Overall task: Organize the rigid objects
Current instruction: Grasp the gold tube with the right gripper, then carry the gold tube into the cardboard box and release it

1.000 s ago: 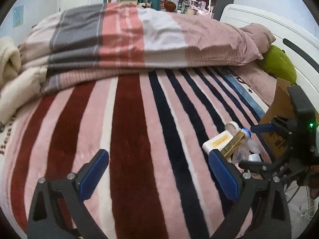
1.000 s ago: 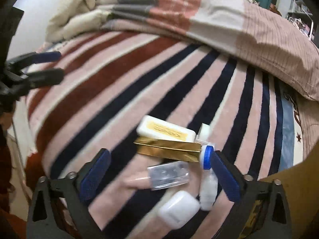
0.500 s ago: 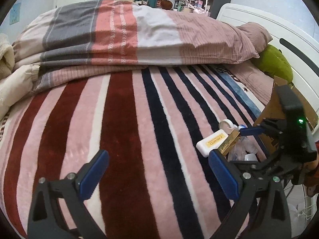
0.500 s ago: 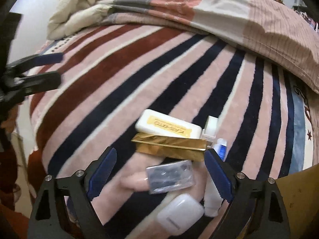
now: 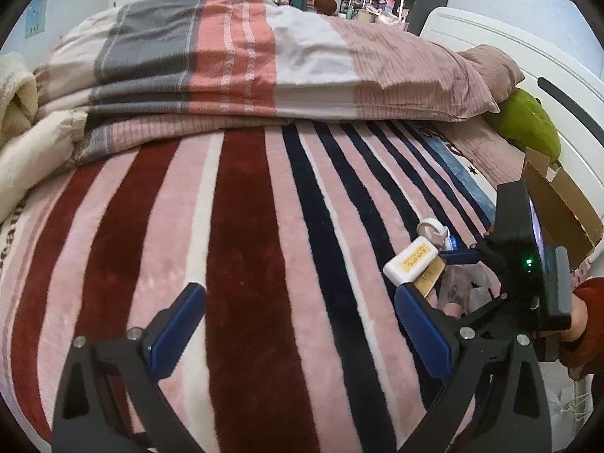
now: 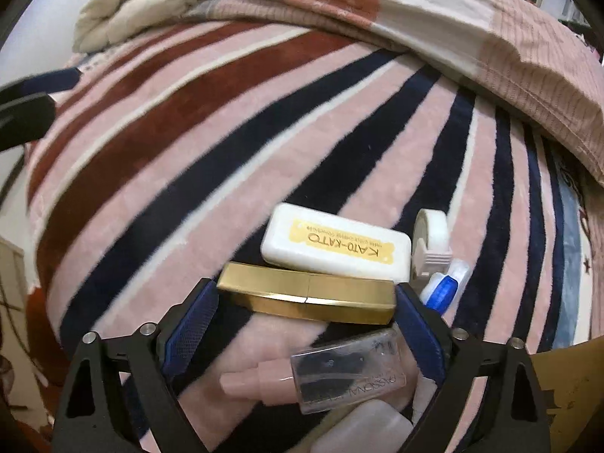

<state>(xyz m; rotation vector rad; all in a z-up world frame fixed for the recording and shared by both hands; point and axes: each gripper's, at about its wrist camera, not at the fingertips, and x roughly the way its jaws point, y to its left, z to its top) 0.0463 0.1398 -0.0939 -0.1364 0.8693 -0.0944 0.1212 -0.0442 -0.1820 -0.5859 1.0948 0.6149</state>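
Small rigid items lie in a pile on the striped blanket: a gold box (image 6: 307, 298), a white case with a yellow label (image 6: 336, 251), a white tape dispenser (image 6: 432, 239), a blue-capped bottle (image 6: 445, 288), a clear bottle with a pink cap (image 6: 339, 377) and a white pod case (image 6: 362, 430). My right gripper (image 6: 305, 293) is open and points steeply down. Its blue pads straddle the gold box, close to both ends, and I see no squeeze. My left gripper (image 5: 298, 294) is open over bare blanket, left of the pile, the white case (image 5: 409, 264) nearest it.
An open cardboard box (image 5: 555, 204) stands right of the pile by the white headboard (image 5: 490, 37), with a green plush toy (image 5: 528, 124) behind it. A folded quilt (image 5: 264, 68) crosses the far side of the bed. A hand in a red sleeve (image 5: 585, 317) holds the right gripper.
The right gripper has sunk toward the pile; the gold box, earlier ahead of its fingertips, now lies between them. The left gripper has barely shifted and stays open.
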